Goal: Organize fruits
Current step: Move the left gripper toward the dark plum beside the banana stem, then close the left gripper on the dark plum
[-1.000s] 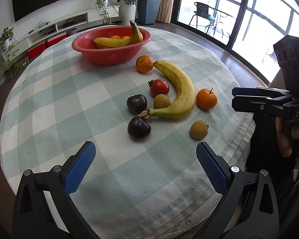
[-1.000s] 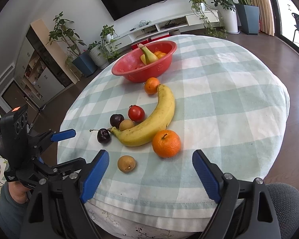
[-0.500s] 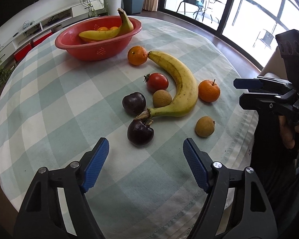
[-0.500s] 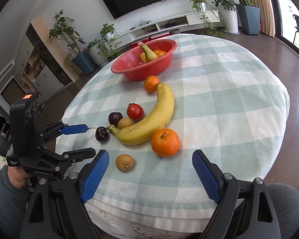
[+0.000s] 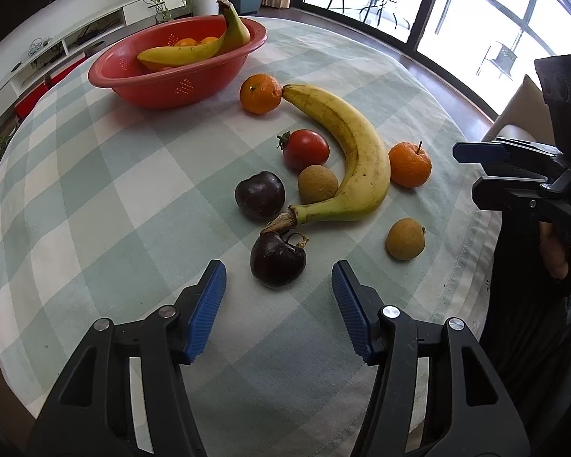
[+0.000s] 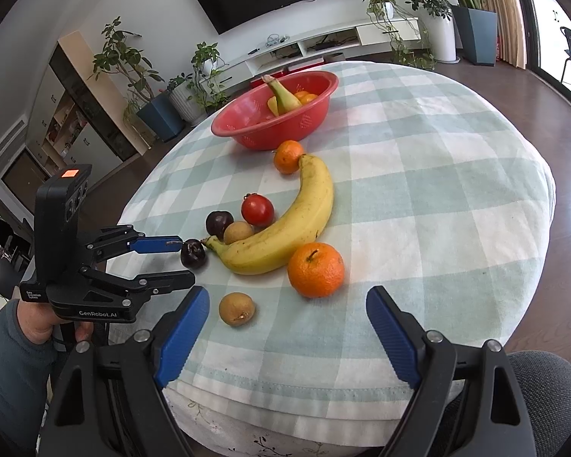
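A dark plum (image 5: 278,262) lies near the table's front edge, at the stalk end of a long banana (image 5: 358,160). My left gripper (image 5: 278,266) points down at it, jaws closing, and the plum sits just between the blue fingertips (image 5: 209,293) with gaps on both sides. From the right wrist view the left gripper (image 6: 188,262) reaches the plum (image 6: 193,253) from the left. My right gripper (image 6: 288,291) hovers open and empty over the table edge, with an orange (image 6: 316,269) and a small brown fruit (image 6: 236,308) ahead of it.
A red basket (image 5: 179,87) at the back holds a banana and oranges. Loose on the checked cloth (image 5: 95,190) lie another orange (image 5: 260,93), a tomato (image 5: 306,148), a second plum (image 5: 260,195) and a brown fruit (image 5: 318,184). A grey seat (image 6: 544,377) stands at the right.
My left gripper moved forward and down toward the nearest plum while its jaws narrowed from wide to about the plum's width. The right gripper stayed still.
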